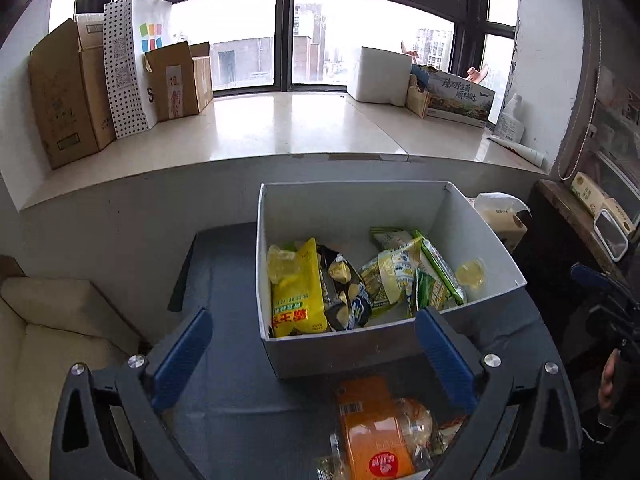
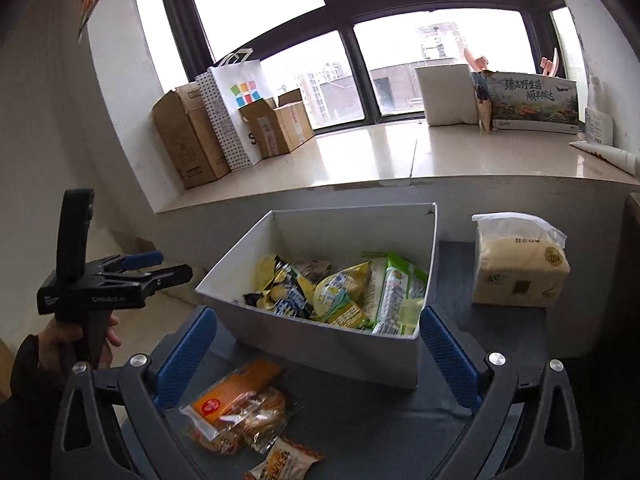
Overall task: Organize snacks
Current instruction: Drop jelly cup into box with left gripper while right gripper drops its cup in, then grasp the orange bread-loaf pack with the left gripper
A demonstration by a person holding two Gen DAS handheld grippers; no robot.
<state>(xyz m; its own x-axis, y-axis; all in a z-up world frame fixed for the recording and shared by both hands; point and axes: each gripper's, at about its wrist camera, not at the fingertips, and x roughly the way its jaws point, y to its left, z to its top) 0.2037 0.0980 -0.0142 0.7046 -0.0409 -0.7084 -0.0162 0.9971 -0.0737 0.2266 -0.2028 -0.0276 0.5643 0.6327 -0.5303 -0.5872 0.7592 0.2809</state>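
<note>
A white box point(image 1: 472, 216) point(image 2: 248, 256) stands on the dark table and holds several yellow and green snack packs point(image 1: 298, 288) point(image 2: 340, 292). An orange bread pack point(image 1: 372, 432) point(image 2: 236, 404) lies on the table in front of the box. A small orange snack pack point(image 2: 286, 462) lies nearer still. My left gripper point(image 1: 314, 330) is open and empty, above the bread pack, just short of the box's front wall. It also shows in the right wrist view point(image 2: 168, 266), left of the box. My right gripper point(image 2: 318, 328) is open and empty, over the table before the box.
A tissue pack point(image 2: 520, 264) point(image 1: 500, 216) stands right of the box. A wide window sill point(image 1: 304, 128) behind the table carries cardboard boxes point(image 1: 64, 92), a paper bag point(image 2: 236, 108) and a printed carton point(image 2: 532, 100). A cream sofa point(image 1: 48, 340) is at left.
</note>
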